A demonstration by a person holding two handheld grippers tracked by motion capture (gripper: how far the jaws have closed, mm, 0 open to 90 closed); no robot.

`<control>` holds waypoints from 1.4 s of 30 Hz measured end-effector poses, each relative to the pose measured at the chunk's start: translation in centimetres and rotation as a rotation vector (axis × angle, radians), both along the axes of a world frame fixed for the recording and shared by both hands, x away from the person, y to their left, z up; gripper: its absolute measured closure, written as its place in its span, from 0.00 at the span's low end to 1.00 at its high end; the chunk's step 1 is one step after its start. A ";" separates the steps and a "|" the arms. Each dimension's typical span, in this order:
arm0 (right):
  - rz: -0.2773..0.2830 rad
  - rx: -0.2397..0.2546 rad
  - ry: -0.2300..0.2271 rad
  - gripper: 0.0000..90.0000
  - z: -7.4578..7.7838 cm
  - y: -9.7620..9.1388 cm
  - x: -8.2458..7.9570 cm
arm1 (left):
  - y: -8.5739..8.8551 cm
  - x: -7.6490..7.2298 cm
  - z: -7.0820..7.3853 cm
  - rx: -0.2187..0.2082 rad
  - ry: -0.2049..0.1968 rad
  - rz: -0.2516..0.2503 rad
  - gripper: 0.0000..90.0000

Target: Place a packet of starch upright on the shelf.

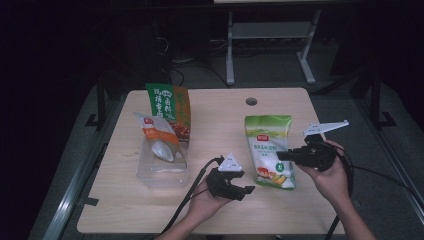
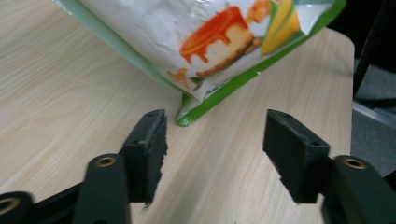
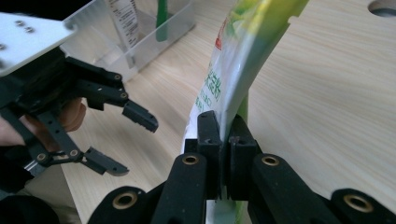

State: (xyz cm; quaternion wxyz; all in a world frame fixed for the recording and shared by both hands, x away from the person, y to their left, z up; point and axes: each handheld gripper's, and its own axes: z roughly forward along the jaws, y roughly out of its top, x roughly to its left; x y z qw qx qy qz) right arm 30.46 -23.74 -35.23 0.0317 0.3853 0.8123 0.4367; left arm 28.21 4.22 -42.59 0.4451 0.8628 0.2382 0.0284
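So right now my right gripper (image 3: pixel 223 135) has its jaws pinched tight on the side edge of the green-and-white pouch (image 1: pixel 270 150), which sits toward the right edge of the table (image 1: pixel 220 115), tilted up off the wood rather than lying flat. My left gripper (image 1: pixel 243 192) is near the front edge, just beside the pouch's lower corner, jaws spread wide with nothing between them. From the left gripper view that green corner (image 2: pixel 187 119) sits just ahead of the gap, not touching either pad (image 2: pixel 152 140).

Over toward the left edge there's a clear plastic bin (image 1: pixel 162 167) with two other packets standing in it: a green-and-orange one (image 1: pixel 172 107) and a white one (image 1: pixel 159 132).

My read: this is the carry step, pouch headed for that bin. The next move needs the right hand to swing it leftward across the table while the left either grabs that bottom corner to steady it or gets out of the way. Then stand it in the bin beside the others without knocking them over.
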 end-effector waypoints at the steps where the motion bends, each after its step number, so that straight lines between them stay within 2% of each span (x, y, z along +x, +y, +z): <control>1: 0.000 0.000 0.000 0.96 0.0 0.0 0.0 | 0.1 0.2 0.0 -0.004 -0.006 0.010 0.38; 2: 0.011 -0.002 -0.005 0.97 0.1 0.2 0.0 | 0.2 0.3 -0.1 -0.019 0.006 0.019 0.34; 3: 0.022 -0.003 -0.011 0.97 0.3 0.6 -0.1 | 0.2 0.6 -0.2 -0.049 0.045 0.028 0.30; 5: 0.033 -0.001 -0.018 0.97 0.4 0.8 -0.2 | 0.2 1.1 -0.4 -0.067 0.052 0.035 0.27; 7: 0.047 0.006 -0.029 0.97 0.6 1.2 -0.4 | 0.2 1.6 -0.6 -0.100 0.088 0.041 0.25; 8: 0.047 0.006 -0.029 0.97 0.6 1.2 -0.4 | 0.2 1.6 -0.6 -0.100 0.088 0.041 0.24; 9: 0.058 0.006 -0.042 0.97 0.6 1.3 -0.5 | 0.2 1.9 -0.7 -0.108 0.093 0.041 0.24; 10: 0.076 0.013 -0.049 0.97 0.6 1.4 -0.6 | 0.2 2.1 -0.9 -0.127 0.117 0.045 0.23; 15: 0.125 0.025 -0.075 0.97 0.3 2.0 -1.0 | 0.4 3.5 -1.7 -0.220 0.214 -0.008 0.23; 17: 0.131 0.025 -0.080 0.97 0.2 2.1 -1.0 | 0.4 3.6 -1.7 -0.233 0.223 -0.017 0.25; 18: 0.141 0.026 -0.088 0.97 -0.2 2.2 -1.1 | 0.4 3.6 -1.7 -0.224 0.229 -0.015 0.29; 20: 0.149 0.040 -0.088 0.97 -0.6 2.2 -1.0 | 0.4 3.6 -1.7 -0.224 0.222 -0.015 0.40; 21: 0.149 0.040 -0.088 0.97 -0.6 2.2 -1.0 | 0.5 3.5 -1.7 -0.220 0.206 -0.020 0.40; 24: 0.162 0.040 -0.091 0.96 -1.3 2.1 -1.2 | 0.5 3.2 -1.8 -0.197 0.174 -0.019 0.54; 26: 0.168 0.040 -0.088 0.96 -1.5 1.9 -1.2 | 0.2 2.7 -1.7 -0.182 0.143 -0.007 0.57; 27: 0.168 0.040 -0.088 0.96 -1.5 1.9 -1.2 | 0.2 2.7 -1.7 -0.182 0.143 -0.007 0.58; 30: 0.171 0.025 -0.085 0.93 -1.7 1.7 -1.3 | -0.2 2.1 -1.5 -0.132 0.091 -0.006 0.60; 31: 0.178 0.002 -0.077 0.92 -1.7 1.6 -1.5 | -0.4 1.7 -1.4 -0.113 0.068 -0.003 0.61; 33: 0.180 -0.010 -0.074 0.91 -1.7 1.6 -1.5 | -0.6 1.6 -1.4 -0.106 0.055 -0.005 0.61; 36: 0.205 -0.061 -0.031 0.85 -1.5 1.6 -1.3 | -1.3 1.0 -1.2 -0.100 0.017 -0.021 0.67; 37: 0.202 -0.081 -0.025 0.88 -1.3 1.7 -1.2 | -1.6 0.8 -1.2 -0.090 -0.001 -0.022 0.68; 38: 0.202 -0.081 -0.025 0.88 -1.3 1.7 -1.2 | -1.6 0.8 -1.2 -0.090 -0.001 -0.022 0.67; 39: 0.193 -0.104 -0.006 0.92 -1.3 1.6 -1.3 | -1.8 0.7 -1.1 -0.086 0.000 -0.020 0.67; 41: 0.195 -0.104 -0.006 0.92 -1.4 1.5 -1.2 | -1.8 0.8 -1.1 -0.088 0.002 -0.023 0.67; 42: 0.195 -0.086 0.010 0.91 -1.6 1.2 -1.2 | -1.7 0.8 -1.1 -0.091 0.005 -0.024 0.67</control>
